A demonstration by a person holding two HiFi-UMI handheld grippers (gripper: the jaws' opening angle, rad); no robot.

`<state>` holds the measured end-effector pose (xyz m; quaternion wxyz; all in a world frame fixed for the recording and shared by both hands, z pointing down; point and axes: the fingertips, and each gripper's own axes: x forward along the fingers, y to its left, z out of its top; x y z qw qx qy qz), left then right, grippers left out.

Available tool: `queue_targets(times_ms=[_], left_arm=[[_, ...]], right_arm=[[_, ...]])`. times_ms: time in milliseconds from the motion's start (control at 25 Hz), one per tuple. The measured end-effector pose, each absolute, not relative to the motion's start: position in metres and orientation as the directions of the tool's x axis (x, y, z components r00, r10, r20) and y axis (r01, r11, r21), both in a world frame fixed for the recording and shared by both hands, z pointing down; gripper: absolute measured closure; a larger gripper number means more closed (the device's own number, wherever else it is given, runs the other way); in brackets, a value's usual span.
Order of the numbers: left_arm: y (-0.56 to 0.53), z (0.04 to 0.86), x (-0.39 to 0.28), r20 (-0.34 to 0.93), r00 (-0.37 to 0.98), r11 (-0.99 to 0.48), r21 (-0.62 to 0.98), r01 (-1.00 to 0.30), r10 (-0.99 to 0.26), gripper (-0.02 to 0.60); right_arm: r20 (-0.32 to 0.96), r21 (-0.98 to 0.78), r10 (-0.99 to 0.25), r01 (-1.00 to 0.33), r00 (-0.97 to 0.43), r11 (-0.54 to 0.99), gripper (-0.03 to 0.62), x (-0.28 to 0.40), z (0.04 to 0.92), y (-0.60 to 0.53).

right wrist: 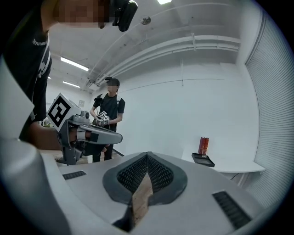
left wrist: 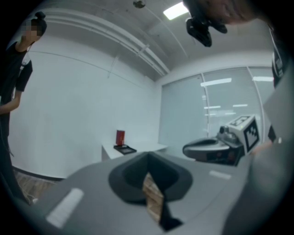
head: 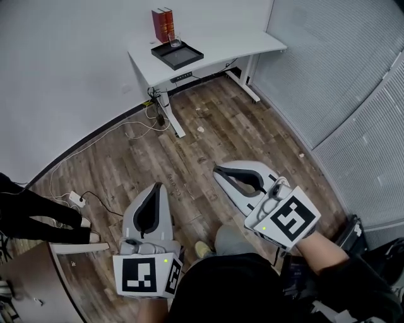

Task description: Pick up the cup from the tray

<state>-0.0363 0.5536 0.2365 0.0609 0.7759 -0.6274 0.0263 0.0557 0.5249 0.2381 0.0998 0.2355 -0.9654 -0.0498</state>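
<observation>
Grey jaws tip to tip, empty, on left gripper [head: 158,185] and right gripper [head: 216,169]

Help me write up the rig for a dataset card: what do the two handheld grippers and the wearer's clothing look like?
Both the left gripper and right gripper have light grey tapering shells with a black teardrop-shaped hollow. Each carries a white cube printed with black square markers and a small green light. The person wears a black top.

Even, bright overhead lighting; soft shadows. Ceiling panel [left wrist: 177,10] glares at top of left gripper view. Both gripper views fisheye-warped, corners vignetted black, foreground soft.
</observation>
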Motion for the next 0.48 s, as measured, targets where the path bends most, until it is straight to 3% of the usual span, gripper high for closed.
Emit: queue_targets(times_ms=[480], left_arm=[[0.5502,0.2334,-0.042,0.096,0.258,-0.25,0.086,-0.964,-0.961,0.581]], right_arm=[[0.189,0.183,-0.497,-0.467,-0.847,0.865,0.58,0.0519,0.2389,0.5273]])
